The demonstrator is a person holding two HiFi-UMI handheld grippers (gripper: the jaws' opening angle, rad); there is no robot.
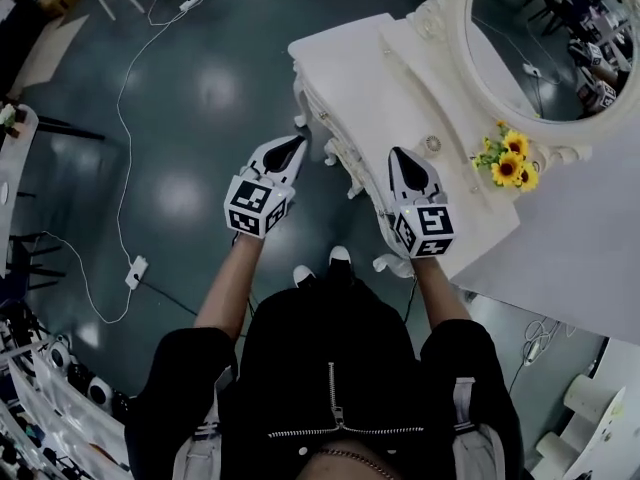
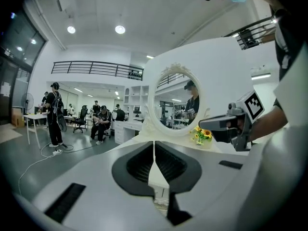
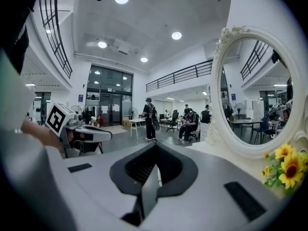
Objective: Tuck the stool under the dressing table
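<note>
In the head view I count two grippers, my left gripper [image 1: 288, 151] and right gripper [image 1: 408, 166], beside one white carved dressing table [image 1: 360, 88]. No stool shows; I judge it is already underneath. Lowering the right one carelessly could clip the worktop or the one yellow sunflower bunch [image 1: 510, 160]. In the left gripper view the fingers [image 2: 139, 166] are together and empty. In the right gripper view the fingers [image 3: 169, 166] are likewise together.

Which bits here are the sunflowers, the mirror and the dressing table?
sunflowers [image 1: 506, 168]: head view, on a yellow bloom.
mirror [image 1: 545, 43]: head view, middle of the glass.
dressing table [image 1: 365, 93]: head view, bare white top.
</note>
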